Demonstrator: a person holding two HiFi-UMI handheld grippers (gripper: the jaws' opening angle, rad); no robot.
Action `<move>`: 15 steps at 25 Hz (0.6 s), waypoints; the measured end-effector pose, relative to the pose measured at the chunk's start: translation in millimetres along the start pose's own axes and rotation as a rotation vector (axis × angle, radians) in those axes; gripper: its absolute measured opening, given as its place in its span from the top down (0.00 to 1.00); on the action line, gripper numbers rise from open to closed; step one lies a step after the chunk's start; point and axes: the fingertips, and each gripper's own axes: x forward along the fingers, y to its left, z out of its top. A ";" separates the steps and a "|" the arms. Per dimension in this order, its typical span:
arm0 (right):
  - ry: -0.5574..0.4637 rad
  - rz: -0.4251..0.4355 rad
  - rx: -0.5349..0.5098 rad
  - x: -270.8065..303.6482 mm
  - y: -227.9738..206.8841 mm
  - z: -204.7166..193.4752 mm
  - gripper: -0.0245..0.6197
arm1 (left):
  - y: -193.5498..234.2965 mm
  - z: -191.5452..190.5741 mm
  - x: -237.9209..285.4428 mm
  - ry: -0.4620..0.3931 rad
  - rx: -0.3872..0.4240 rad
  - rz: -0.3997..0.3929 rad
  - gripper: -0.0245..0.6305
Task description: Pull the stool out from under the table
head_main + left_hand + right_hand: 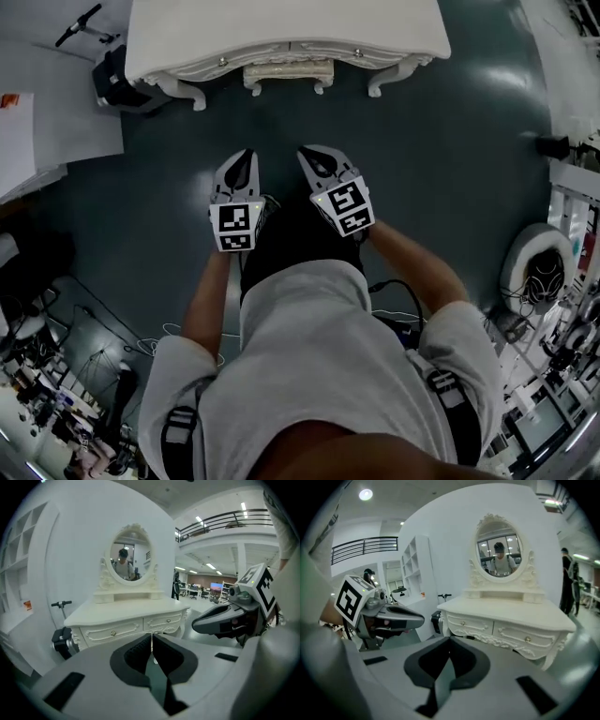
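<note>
Abreast: left tool (247, 157), right tool (311, 155), nose-down.

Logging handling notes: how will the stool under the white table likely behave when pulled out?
The stool looks rigid, with carved legs, so it should probably slide as one piece over the smooth floor. Being small, it may tip if pulled high.

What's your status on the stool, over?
Both shut and empty: left gripper, right gripper. Untouched cream carved stool tucked under ornate white dressing table. Only dark green floor between; black scooter off left.
</note>
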 end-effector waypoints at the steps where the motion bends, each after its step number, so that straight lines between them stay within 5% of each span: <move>1: 0.008 -0.006 0.011 7.7 -5.4 -8.4 0.94 | 1.7 -3.4 11.5 0.004 -0.007 -0.013 0.94; 7: -0.005 -0.068 0.055 69.2 -56.8 -61.9 0.94 | 11.3 -42.9 90.3 0.058 -0.028 -0.051 0.94; 15: -0.037 -0.199 -0.014 123.6 -135.6 -100.7 0.94 | 43.3 -70.5 174.1 0.053 0.002 0.042 0.94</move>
